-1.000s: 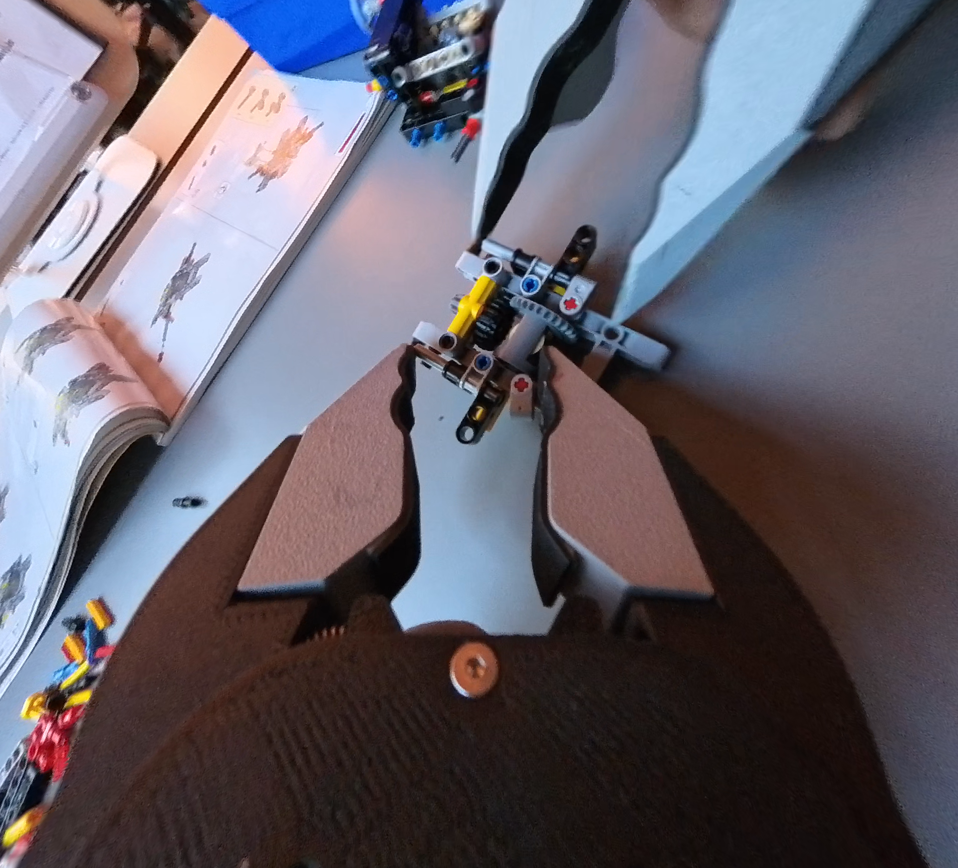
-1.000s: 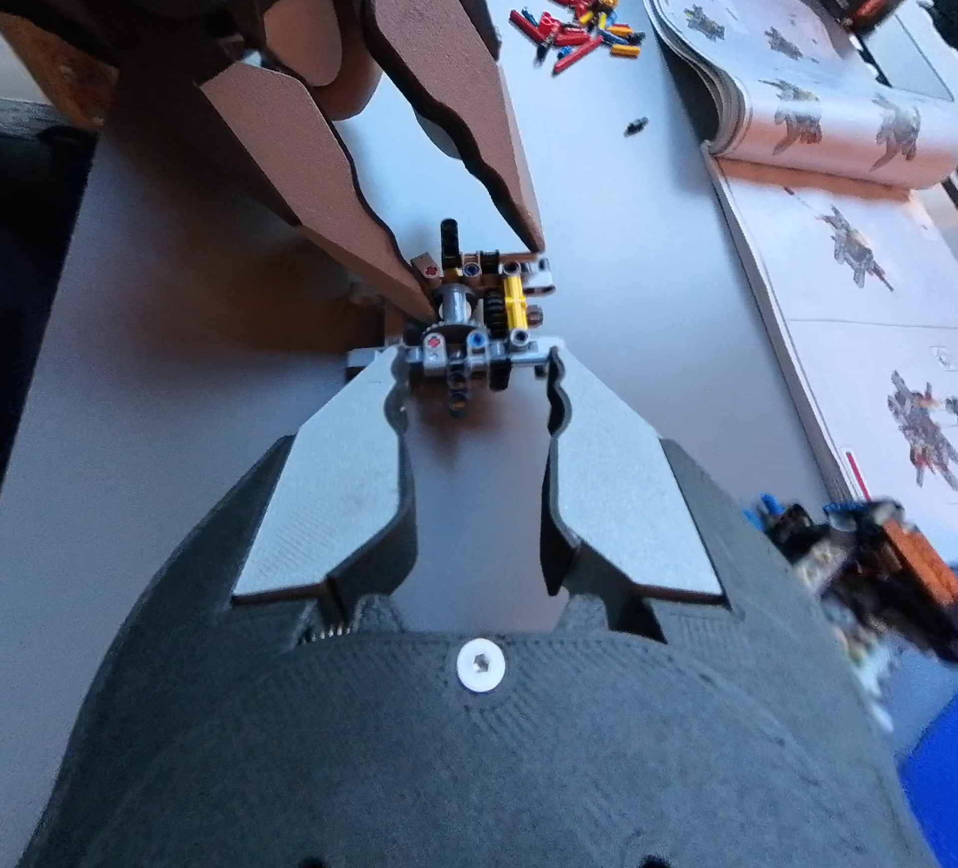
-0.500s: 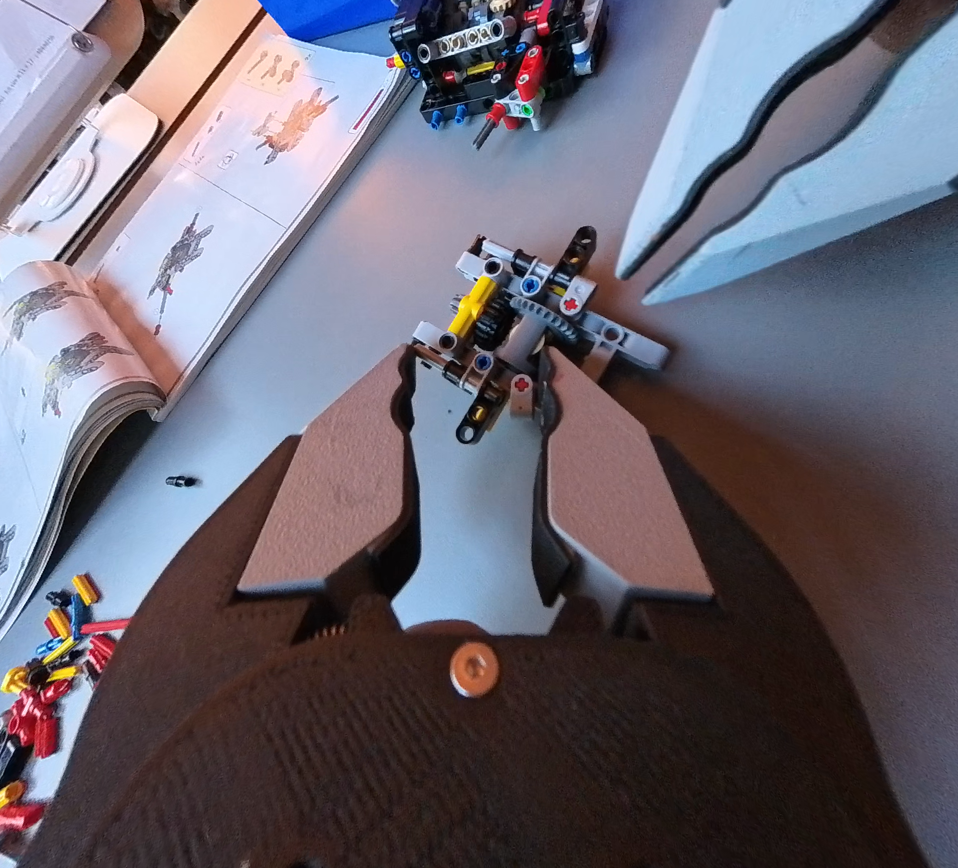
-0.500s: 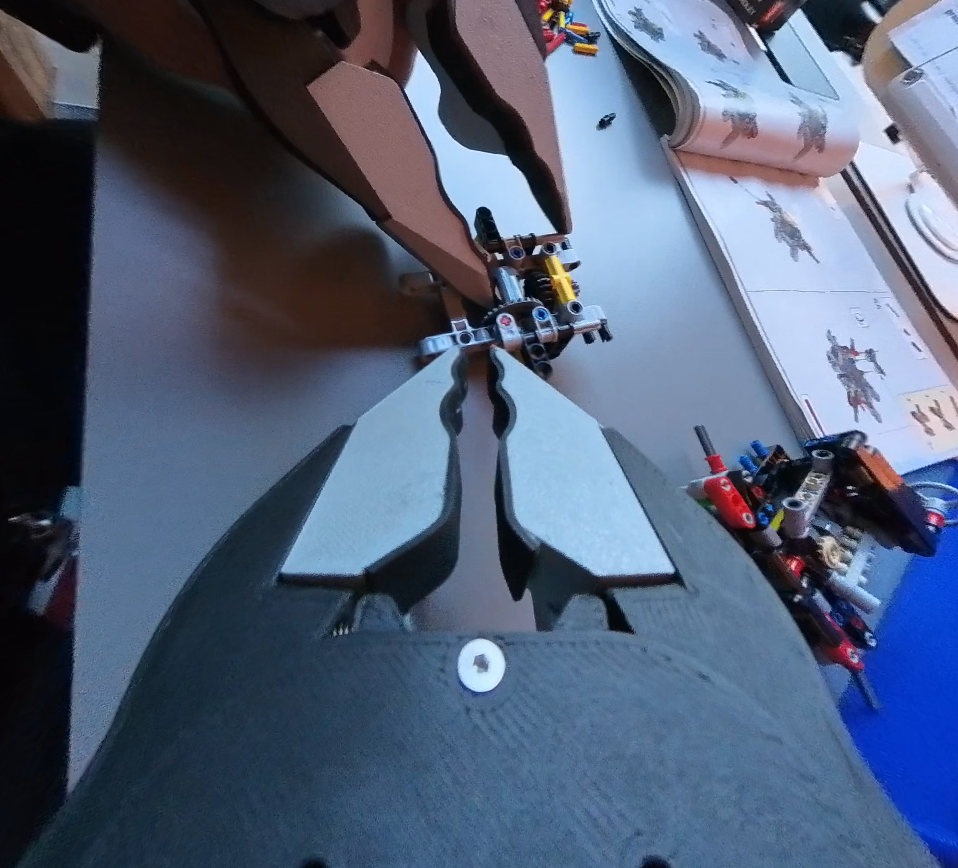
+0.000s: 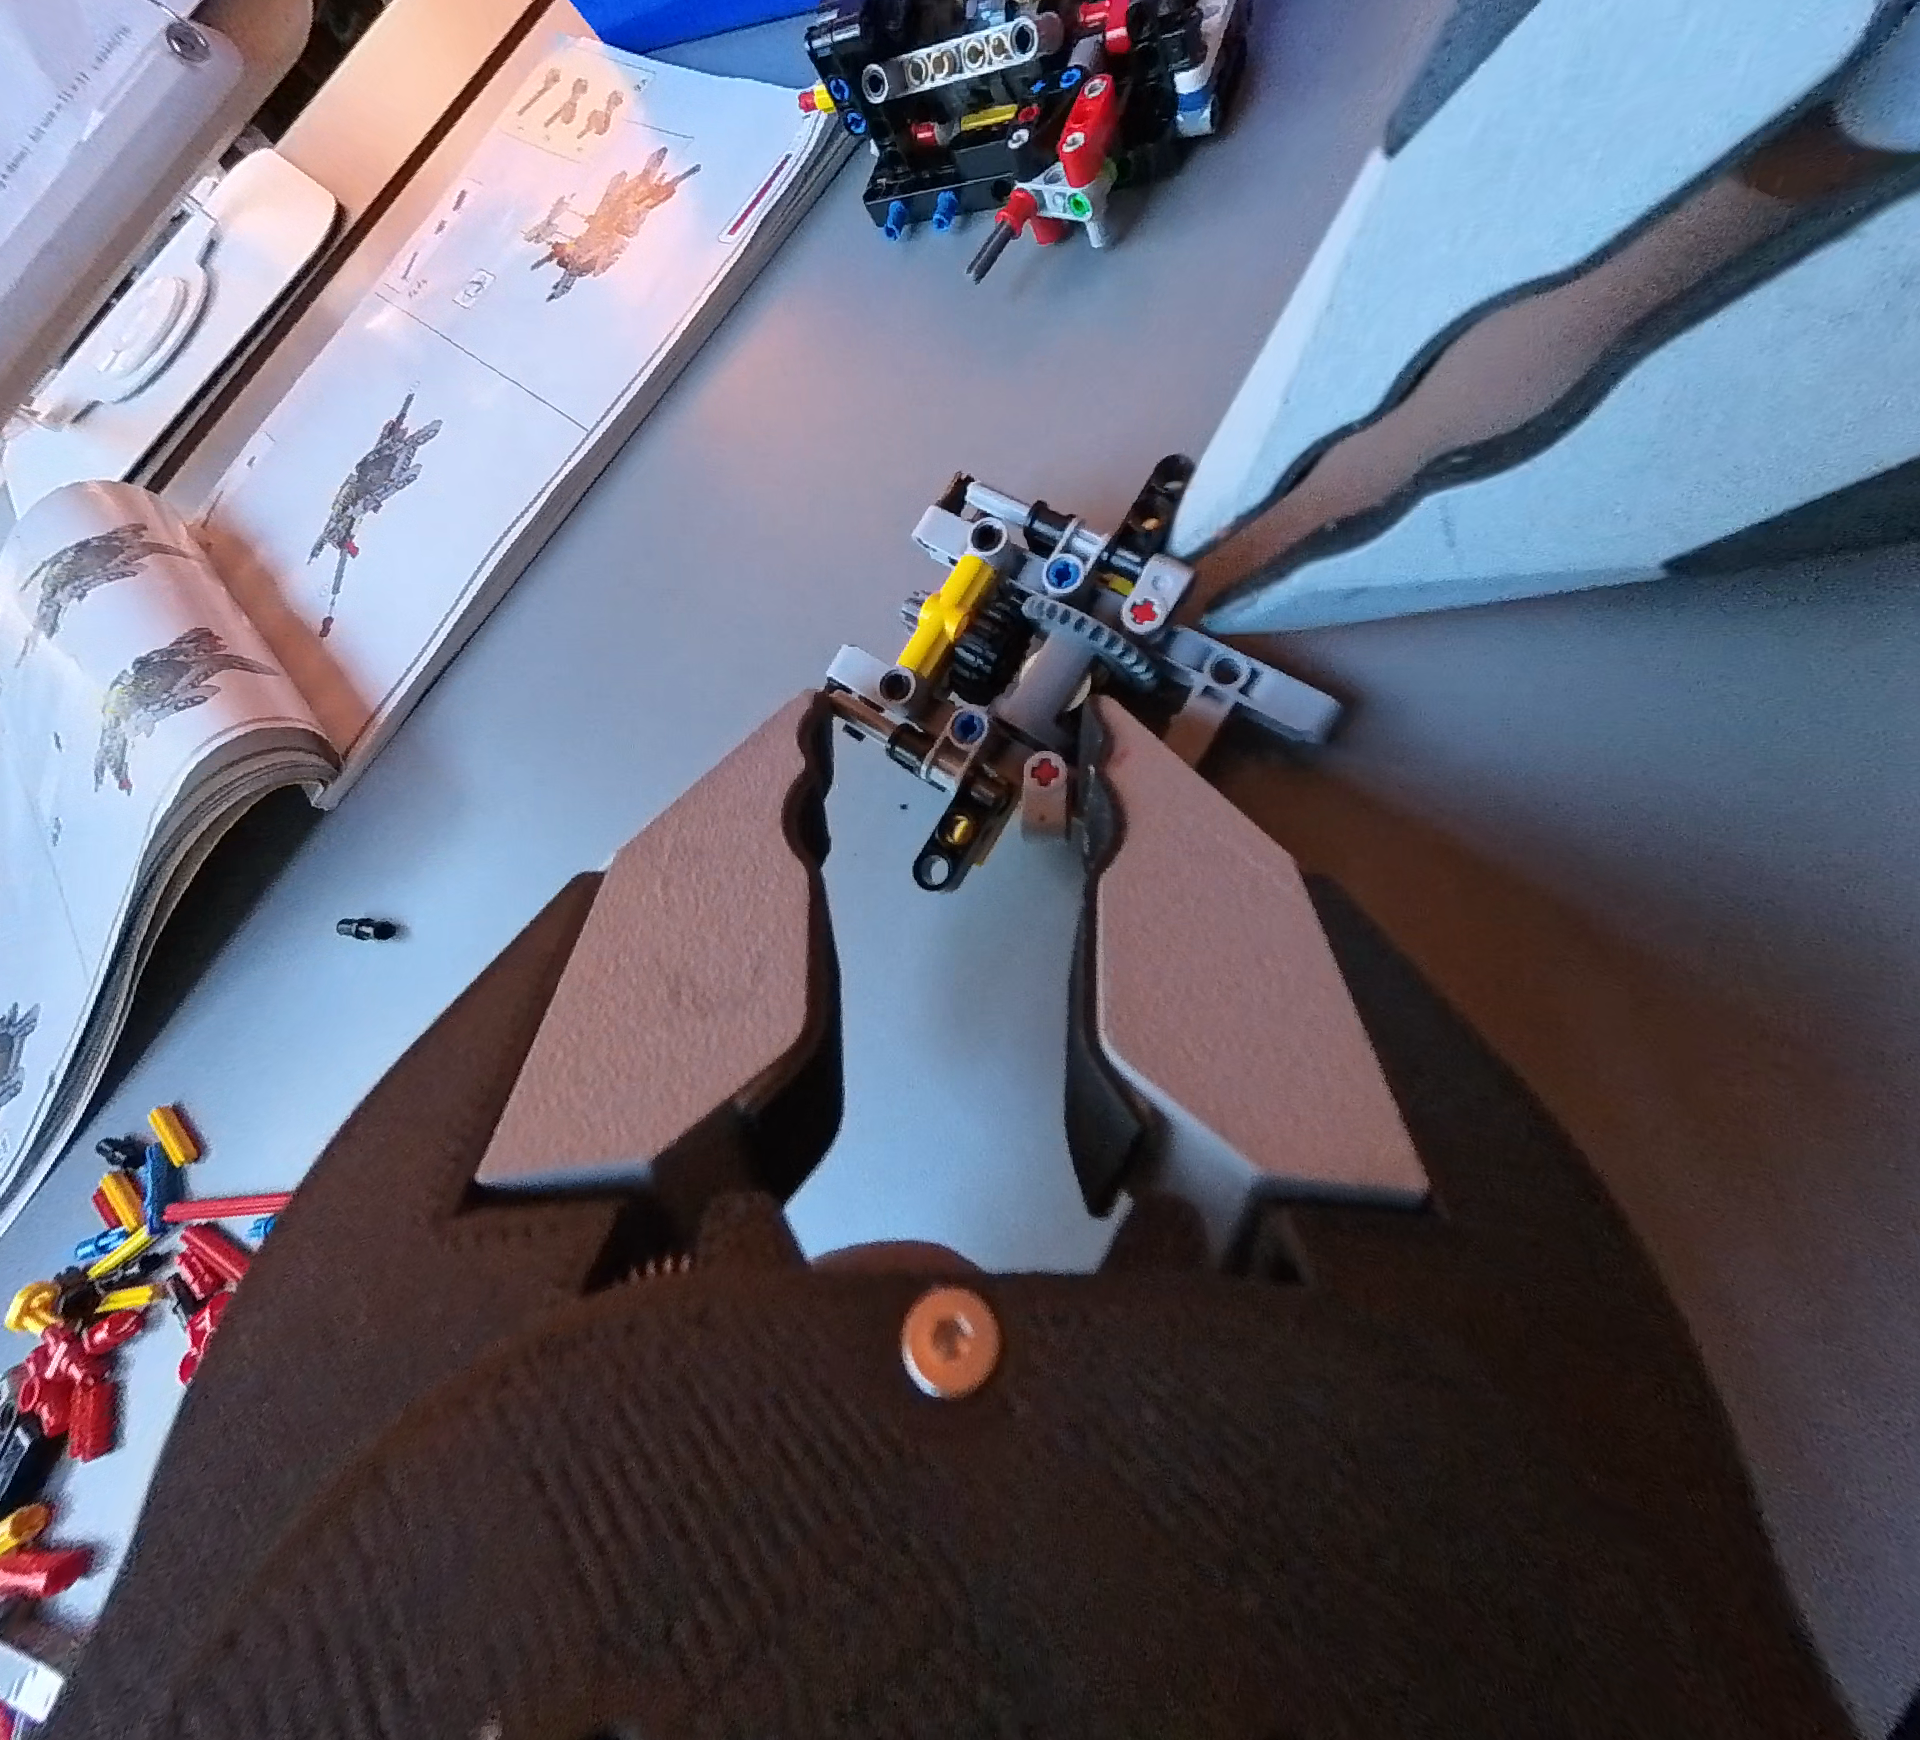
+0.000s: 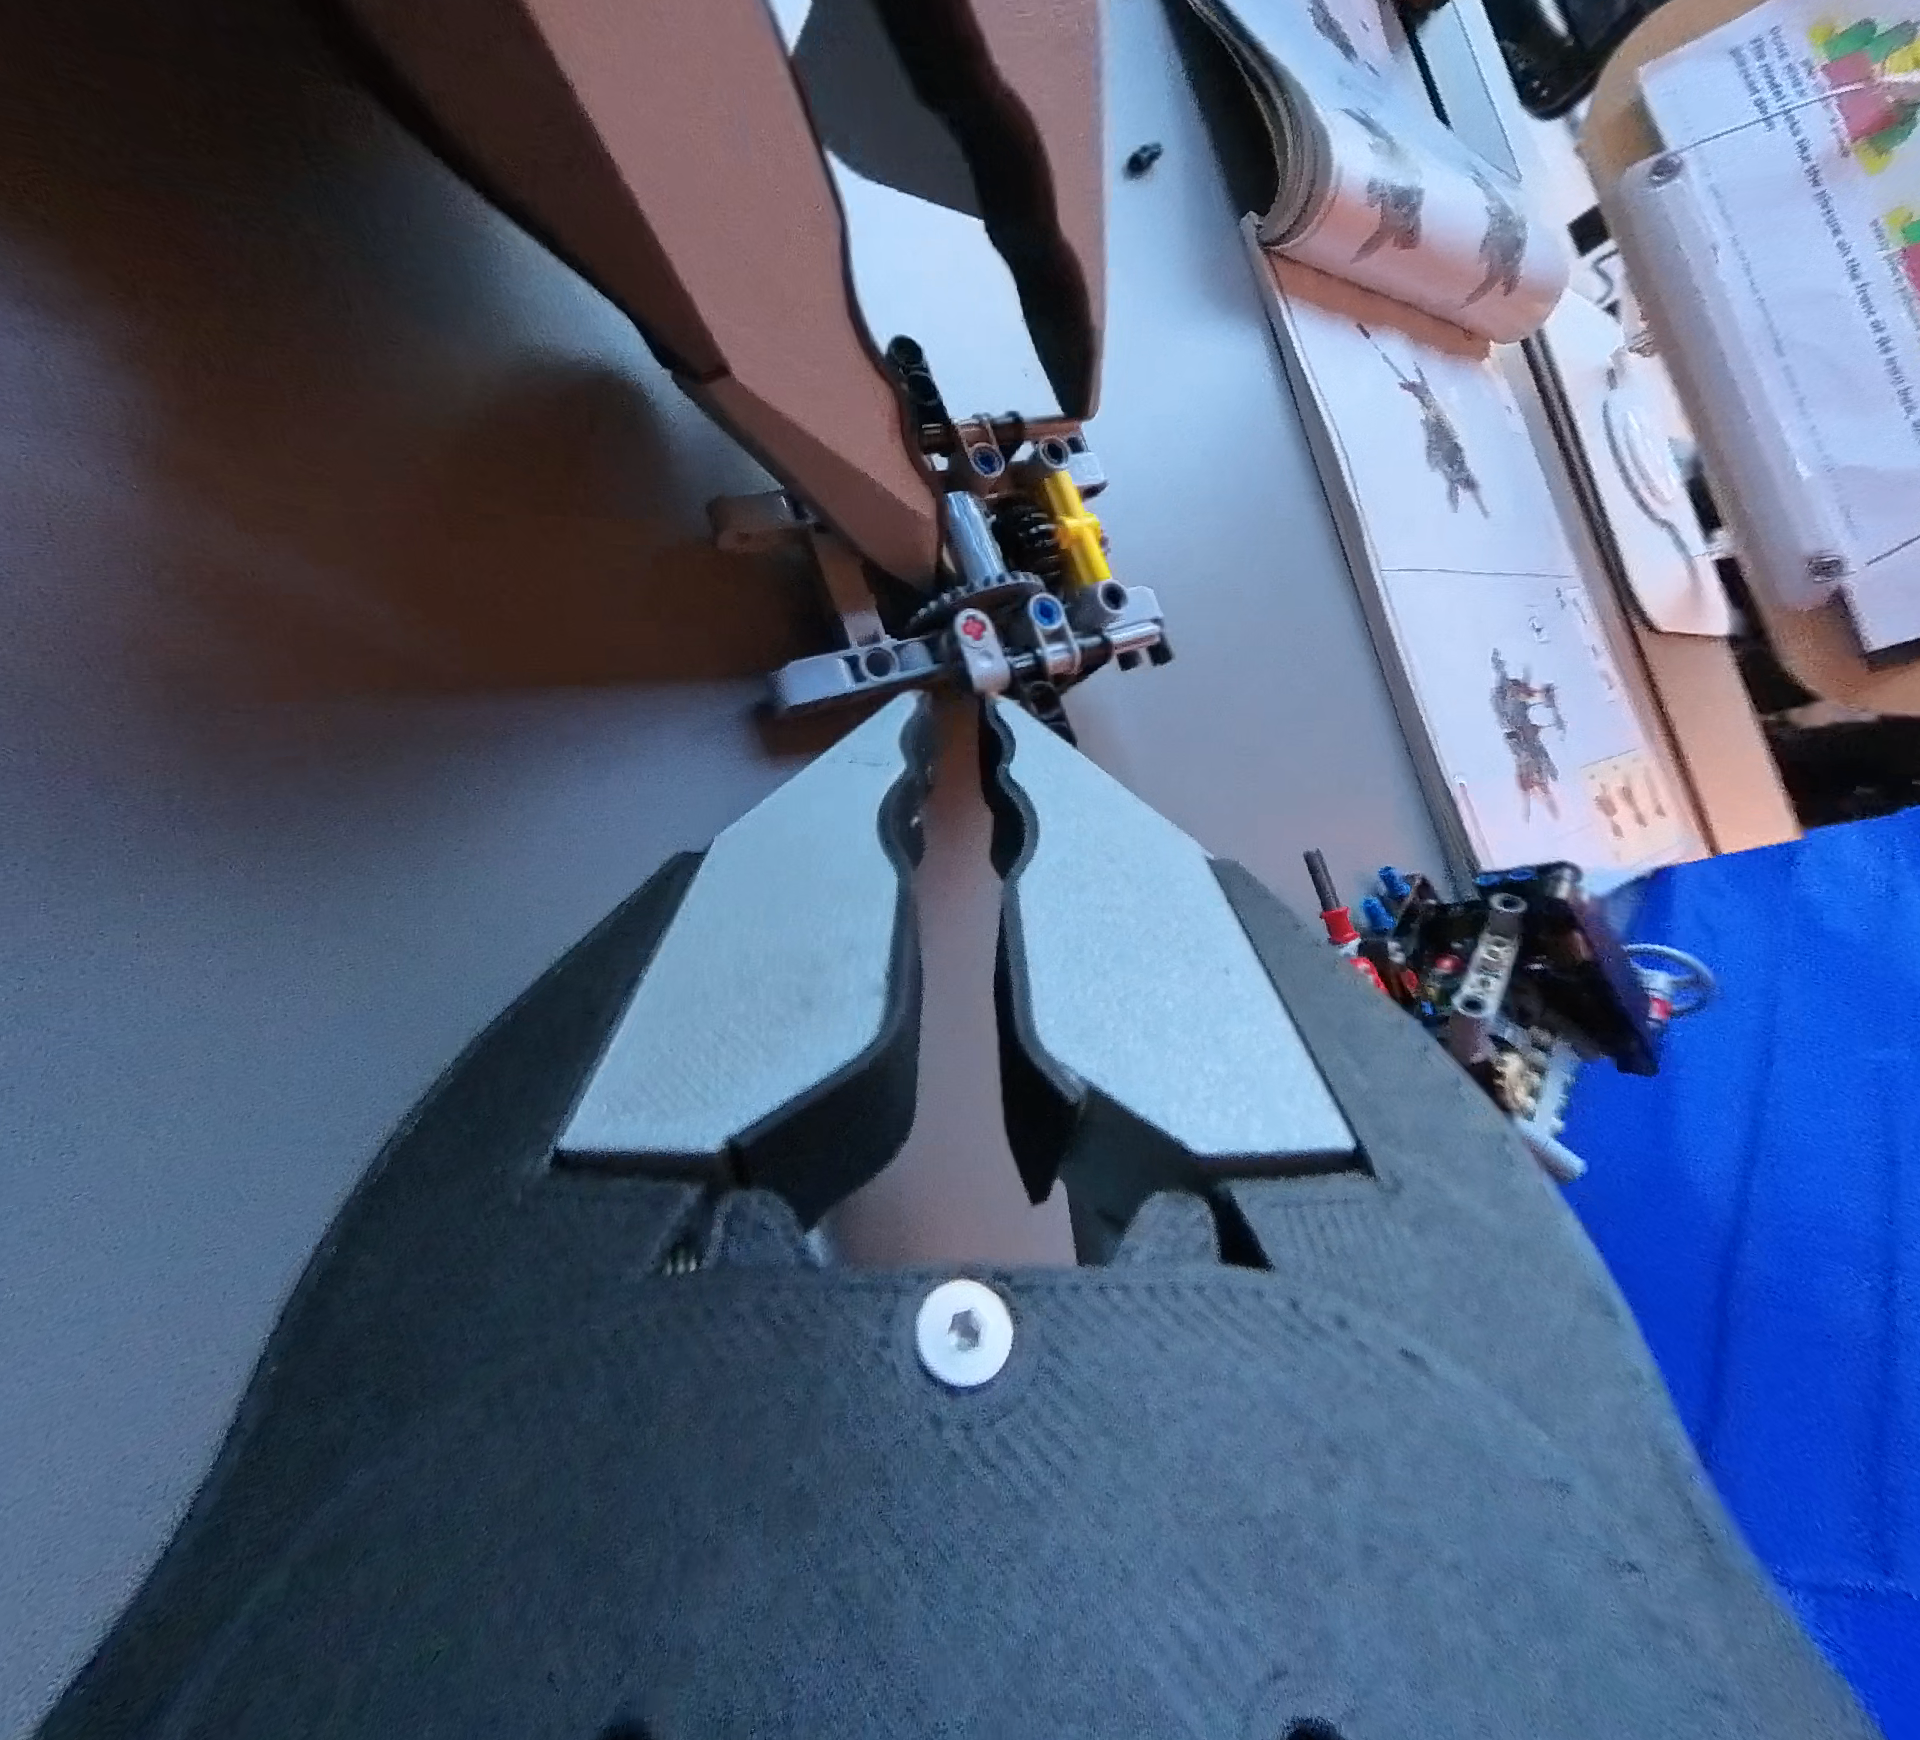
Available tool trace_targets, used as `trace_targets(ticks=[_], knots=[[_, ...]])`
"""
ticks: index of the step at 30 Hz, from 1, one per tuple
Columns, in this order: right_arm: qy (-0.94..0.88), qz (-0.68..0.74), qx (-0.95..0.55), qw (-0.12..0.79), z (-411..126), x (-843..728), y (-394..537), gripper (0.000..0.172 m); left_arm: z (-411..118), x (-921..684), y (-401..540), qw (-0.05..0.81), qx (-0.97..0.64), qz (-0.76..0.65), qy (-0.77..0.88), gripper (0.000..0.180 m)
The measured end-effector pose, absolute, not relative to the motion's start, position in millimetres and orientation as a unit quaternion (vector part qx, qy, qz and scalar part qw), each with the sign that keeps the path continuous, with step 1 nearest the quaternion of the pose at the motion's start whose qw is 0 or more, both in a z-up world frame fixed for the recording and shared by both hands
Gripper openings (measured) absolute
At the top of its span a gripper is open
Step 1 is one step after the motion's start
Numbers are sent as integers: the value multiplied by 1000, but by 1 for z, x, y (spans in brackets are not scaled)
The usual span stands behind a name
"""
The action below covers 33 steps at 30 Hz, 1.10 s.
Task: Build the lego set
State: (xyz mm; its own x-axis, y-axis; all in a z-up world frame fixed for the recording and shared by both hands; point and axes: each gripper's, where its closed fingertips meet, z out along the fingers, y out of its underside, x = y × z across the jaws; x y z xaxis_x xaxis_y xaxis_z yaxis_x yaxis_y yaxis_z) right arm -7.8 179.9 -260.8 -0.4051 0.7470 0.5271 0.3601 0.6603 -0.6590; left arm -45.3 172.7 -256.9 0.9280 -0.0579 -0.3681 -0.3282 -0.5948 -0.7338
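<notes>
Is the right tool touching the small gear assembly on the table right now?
Touching. In the right wrist view, the nearly closed right tool has its fingertips against the gear assembly's near grey edge.

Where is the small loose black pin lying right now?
In the left wrist view, the black pin lies alone on the grey table, left of the left gripper, just below the open instruction booklet.

Grey gear assembly (image 5: 1049, 651) — clamped, on table (image 5: 727, 485)
</notes>
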Motion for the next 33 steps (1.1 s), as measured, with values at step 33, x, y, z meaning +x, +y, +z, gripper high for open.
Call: trace_targets(ticks=[33], knots=[[-793, 247, -329, 450, -250, -10, 178, 0, -258, -47, 172, 434, -888, 123, 88, 45]])
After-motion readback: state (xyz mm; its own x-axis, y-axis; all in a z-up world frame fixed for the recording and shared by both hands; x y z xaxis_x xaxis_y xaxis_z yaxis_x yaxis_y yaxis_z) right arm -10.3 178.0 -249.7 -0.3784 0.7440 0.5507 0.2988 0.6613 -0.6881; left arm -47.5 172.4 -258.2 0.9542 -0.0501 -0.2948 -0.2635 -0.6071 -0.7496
